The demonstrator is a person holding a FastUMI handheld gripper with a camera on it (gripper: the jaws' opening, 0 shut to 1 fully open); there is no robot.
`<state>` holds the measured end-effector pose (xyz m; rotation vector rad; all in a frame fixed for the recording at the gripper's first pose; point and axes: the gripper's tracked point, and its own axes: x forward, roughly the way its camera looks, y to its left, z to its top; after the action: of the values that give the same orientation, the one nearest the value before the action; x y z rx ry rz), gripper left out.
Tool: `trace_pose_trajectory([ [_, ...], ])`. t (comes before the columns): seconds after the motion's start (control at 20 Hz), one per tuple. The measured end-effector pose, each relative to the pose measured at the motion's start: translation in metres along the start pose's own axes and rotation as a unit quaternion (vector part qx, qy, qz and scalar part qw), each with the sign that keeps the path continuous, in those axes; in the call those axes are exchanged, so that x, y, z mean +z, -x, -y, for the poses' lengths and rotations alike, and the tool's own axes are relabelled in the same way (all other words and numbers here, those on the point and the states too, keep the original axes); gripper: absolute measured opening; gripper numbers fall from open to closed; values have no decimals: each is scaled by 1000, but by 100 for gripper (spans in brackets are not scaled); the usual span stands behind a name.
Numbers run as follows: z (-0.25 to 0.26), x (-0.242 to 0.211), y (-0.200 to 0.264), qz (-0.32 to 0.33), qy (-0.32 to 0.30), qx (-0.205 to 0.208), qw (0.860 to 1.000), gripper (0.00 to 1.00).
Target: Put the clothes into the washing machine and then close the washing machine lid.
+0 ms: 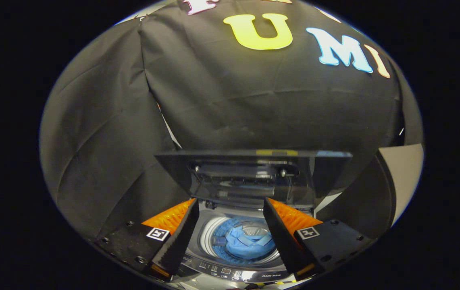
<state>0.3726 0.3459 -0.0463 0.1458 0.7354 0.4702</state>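
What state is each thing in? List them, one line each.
Lid: raised, standing open behind the drum.
Drum: open at the top, holding cloth.
Clothes: blue, lying inside the drum.
Gripper: open, fingers spread apart above the drum, holding nothing.

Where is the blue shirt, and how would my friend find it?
Find the washing machine with its lid standing open. Look down into its round drum, seen between the open gripper fingers. The blue shirt lies crumpled inside, the only soft thing there.
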Motion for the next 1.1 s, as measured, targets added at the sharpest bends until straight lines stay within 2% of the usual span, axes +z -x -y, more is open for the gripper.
trace_pose_trajectory([
  [0.2,-4,46,11,29,-4,3,1000,98],
  [0.4,-12,78,-9,49,6,-5,999,98],
  [0.7,11,109,-47,49,16,-41,998,99],
  [0.95,24,101,-80,24,18,-63,998,99],
  [1.1,23,84,-85,-7,27,-67,997,99],
])
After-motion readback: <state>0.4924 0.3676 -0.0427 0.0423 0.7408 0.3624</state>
